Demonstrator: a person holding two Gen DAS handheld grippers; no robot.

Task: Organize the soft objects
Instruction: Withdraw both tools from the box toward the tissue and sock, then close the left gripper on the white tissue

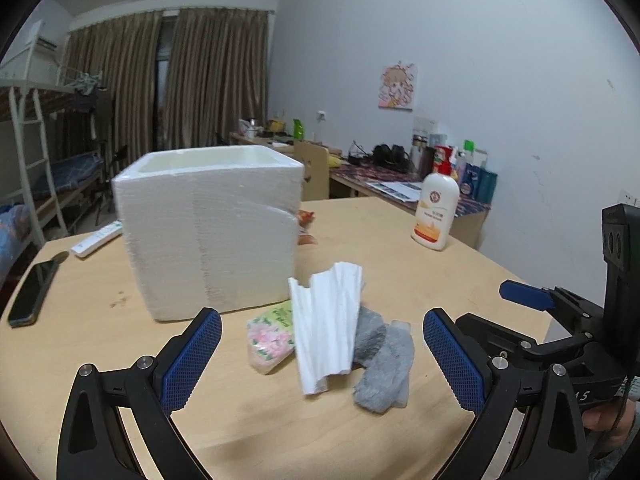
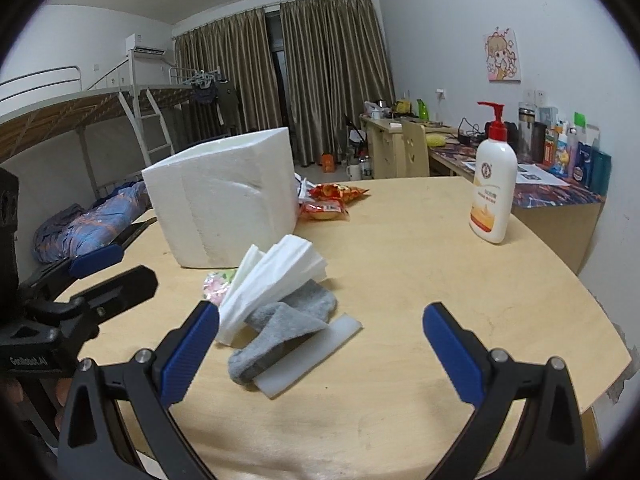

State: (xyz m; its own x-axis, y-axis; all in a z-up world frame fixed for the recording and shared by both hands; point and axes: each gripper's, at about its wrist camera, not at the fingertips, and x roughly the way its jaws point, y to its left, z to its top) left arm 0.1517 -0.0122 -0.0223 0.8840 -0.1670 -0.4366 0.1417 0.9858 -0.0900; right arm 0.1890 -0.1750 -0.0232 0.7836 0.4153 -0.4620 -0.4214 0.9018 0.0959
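A pile of soft things lies on the wooden table [image 1: 400, 256] in front of a white foam box [image 1: 208, 232] [image 2: 224, 200]. The pile holds a stack of white tissues [image 1: 326, 332] [image 2: 272, 280], a grey sock [image 1: 384, 364] [image 2: 288, 320], a floral tissue pack [image 1: 270, 340] [image 2: 218, 282] and a white foam strip [image 2: 308, 356]. My left gripper [image 1: 322, 360] stands open just short of the pile, nothing between its fingers. My right gripper [image 2: 320, 356] is open too, the sock and strip lying near its left finger. In the left wrist view the right gripper [image 1: 532, 300] shows at the right edge.
A lotion bottle [image 1: 436, 212] [image 2: 494, 188] stands at the table's far right. Red snack packets [image 2: 332, 200] lie behind the box. A phone [image 1: 32, 296] and a remote control [image 1: 96, 238] lie at the left. A cluttered desk [image 2: 540, 176] and a bunk bed [image 2: 80, 120] stand beyond.
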